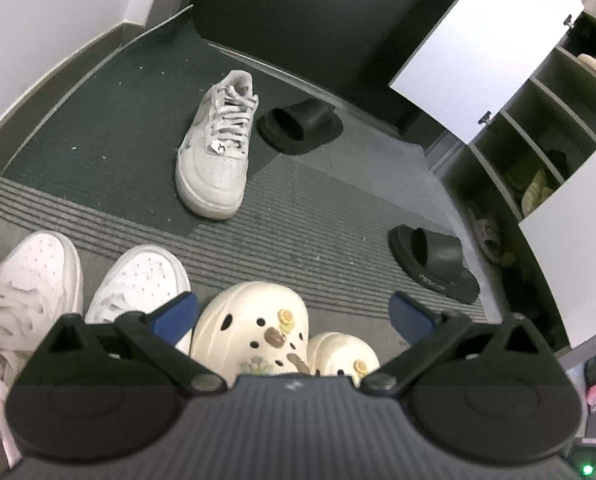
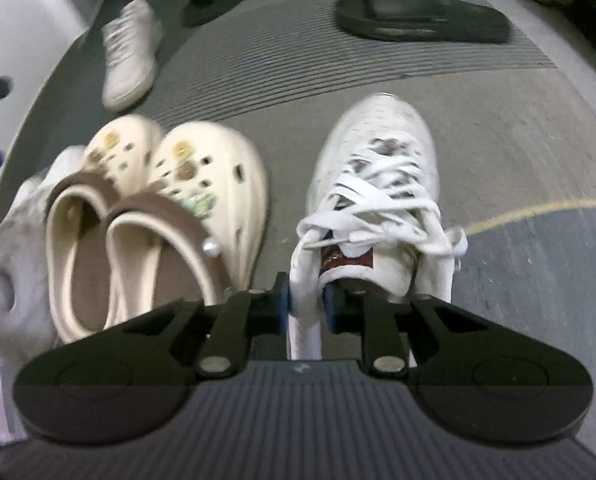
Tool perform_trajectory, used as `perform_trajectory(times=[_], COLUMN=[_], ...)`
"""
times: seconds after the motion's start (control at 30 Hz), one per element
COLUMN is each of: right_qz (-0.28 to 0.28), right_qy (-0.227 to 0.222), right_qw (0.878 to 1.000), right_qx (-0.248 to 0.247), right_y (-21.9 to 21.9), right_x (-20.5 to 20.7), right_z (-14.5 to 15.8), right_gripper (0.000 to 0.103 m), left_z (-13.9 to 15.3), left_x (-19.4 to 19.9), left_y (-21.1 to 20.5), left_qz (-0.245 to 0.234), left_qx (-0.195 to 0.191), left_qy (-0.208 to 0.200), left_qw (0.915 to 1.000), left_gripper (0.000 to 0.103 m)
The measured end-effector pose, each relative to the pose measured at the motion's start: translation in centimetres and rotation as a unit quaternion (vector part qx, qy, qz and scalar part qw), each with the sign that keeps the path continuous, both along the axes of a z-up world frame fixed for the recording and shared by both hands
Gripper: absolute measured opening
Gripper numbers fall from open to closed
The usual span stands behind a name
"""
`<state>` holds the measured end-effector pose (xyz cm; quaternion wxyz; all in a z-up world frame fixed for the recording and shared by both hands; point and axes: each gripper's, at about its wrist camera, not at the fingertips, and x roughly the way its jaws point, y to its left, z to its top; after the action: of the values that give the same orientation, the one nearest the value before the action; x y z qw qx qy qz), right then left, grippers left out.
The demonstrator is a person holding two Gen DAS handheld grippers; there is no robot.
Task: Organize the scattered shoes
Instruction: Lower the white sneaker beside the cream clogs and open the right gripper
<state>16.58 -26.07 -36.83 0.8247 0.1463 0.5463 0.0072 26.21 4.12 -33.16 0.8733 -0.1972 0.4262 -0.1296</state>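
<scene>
R gripper [image 2: 305, 306] pinches white sneaker [image 2: 378, 184] by soft heel collar (light, floppy, may sag); L gripper [image 1: 294, 312] jaws wide, empty, over clogs [image 1: 254, 328].

clogs [image 2: 202, 184]: cream, brown straps – dotted with tan and gold charms
sneaker [image 2: 378, 184]: white, maroon tongue label
slides [image 1: 434, 264]: black
mat [image 1: 298, 248]: grey, ribbed (dark green further back)
pads [image 1: 178, 312]: blue
</scene>
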Motion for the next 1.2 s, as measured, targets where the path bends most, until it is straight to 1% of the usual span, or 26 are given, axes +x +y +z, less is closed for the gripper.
perform_trajectory(times=[0.07,0.13,0.23,0.27,0.3,0.33,0.37,0.4,0.47,0.53,0.57,0.6,0.63,0.67,0.7,0.73,0.8,0.87,0.9,0.97,1.03,1.13,1.2], right_qz=[0.023,0.065,0.087,0.096,0.110,0.121,0.138,0.171,0.212,0.236,0.235,0.222,0.210,0.202,0.190,0.183,0.141,0.130,0.129,0.122,0.105,0.088,0.091], right_qy=[0.004,0.020,0.053,0.061,0.073,0.081,0.086,0.086,0.067,0.044,0.022,-0.016,-0.044,-0.062,-0.096,-0.114,-0.136,-0.140,-0.142,-0.152,-0.156,-0.158,-0.155], right_qw=[1.000,0.998,0.995,0.993,0.991,0.989,0.987,0.982,0.975,0.970,0.971,0.974,0.976,0.976,0.975,0.973,0.979,0.981,0.980,0.978,0.980,0.982,0.982], right_qx=[0.009,-0.003,-0.001,0.002,0.005,0.006,0.006,0.000,-0.016,-0.030,-0.035,-0.040,-0.046,-0.052,-0.068,-0.078,-0.061,-0.044,-0.047,-0.069,-0.059,-0.052,-0.053], right_y=[0.4,1.2,0.9,0.6,0.2,-0.1,-0.4,-0.7,-1.3,-1.8,-2.3,-3.1,-3.6,-3.8,-4.1,-4.2,-4.8,-5.2,-5.1,-4.9,-5.2,-5.8,-5.9], right_x=[0.1,0.2,0.7,0.8,1.0,0.8,0.5,-0.1,-1.4,-2.6,-3.4,-4.6,-5.5,-6.0,-7.0,-7.4,-7.9,-7.9,-7.9,-7.7,-6.6,-5.5,-5.3], right_z=[0.0,0.0,0.6,1.3,2.3,3.3,4.5,6.5,9.4,11.4,12.2,13.1,13.4,13.5,13.2,13.0,11.6,10.7,10.3,10.1,9.7,9.4,9.3], right_gripper=[0.022,0.024,0.026,0.026,0.025,0.026,0.026,0.026,0.026,0.026,0.026,0.026,0.026,0.026,0.026,0.026,0.026,0.024,0.025,0.026,0.025,0.026,0.026], left_z=[0.1,0.1,0.5,0.6,0.7,0.8,0.7,0.5,0.2,0.2,0.2,0.3,0.3,0.2,-0.1,-0.4,-1.0,-1.5,-1.7,-2.2,-2.9,-4.7,-6.0], left_x=[0.0,0.0,0.1,-0.1,-0.2,-0.2,0.1,0.5,1.7,3.2,4.0,4.7,5.5,6.6,7.9,9.1,11.7,14.3,15.8,18.7,21.1,25.0,27.4], left_y=[-0.6,-1.3,-2.3,-2.4,-2.8,-3.4,-3.9,-4.4,-5.1,-5.6,-5.7,-5.8,-5.9,-6.1,-6.2,-6.2,-6.4,-6.5,-6.3,-6.1,-5.9,-5.5,-5.3], left_qz=[-0.009,-0.018,-0.032,-0.036,-0.044,-0.063,-0.092,-0.123,-0.160,-0.179,-0.181,-0.182,-0.184,-0.181,-0.175,-0.171,-0.164,-0.151,-0.133,-0.097,-0.067,-0.014,0.013], left_qx=[0.006,0.013,0.041,0.048,0.064,0.080,0.085,0.092,0.122,0.154,0.168,0.182,0.196,0.206,0.209,0.210,0.213,0.218,0.225,0.235,0.240,0.233,0.227], left_qy=[-0.002,-0.005,-0.014,-0.018,-0.024,-0.028,-0.026,-0.020,-0.006,0.000,0.001,0.002,0.003,0.008,0.016,0.022,0.027,0.025,0.014,-0.001,-0.006,0.003,0.023], left_qw=[0.9999,0.9997,0.9985,0.9981,0.9967,0.9945,0.9918,0.9879,0.9795,0.9716,0.9690,0.9662,0.9632,0.9616,0.9619,0.9624,0.9629,0.9639,0.9651,0.9672,0.9683,0.9724,0.9735], left_gripper=[0.102,0.103,0.102,0.102,0.102,0.103,0.103,0.103,0.103,0.103,0.103,0.103,0.103,0.103,0.103,0.103,0.103,0.103,0.103,0.103,0.103,0.103,0.103])
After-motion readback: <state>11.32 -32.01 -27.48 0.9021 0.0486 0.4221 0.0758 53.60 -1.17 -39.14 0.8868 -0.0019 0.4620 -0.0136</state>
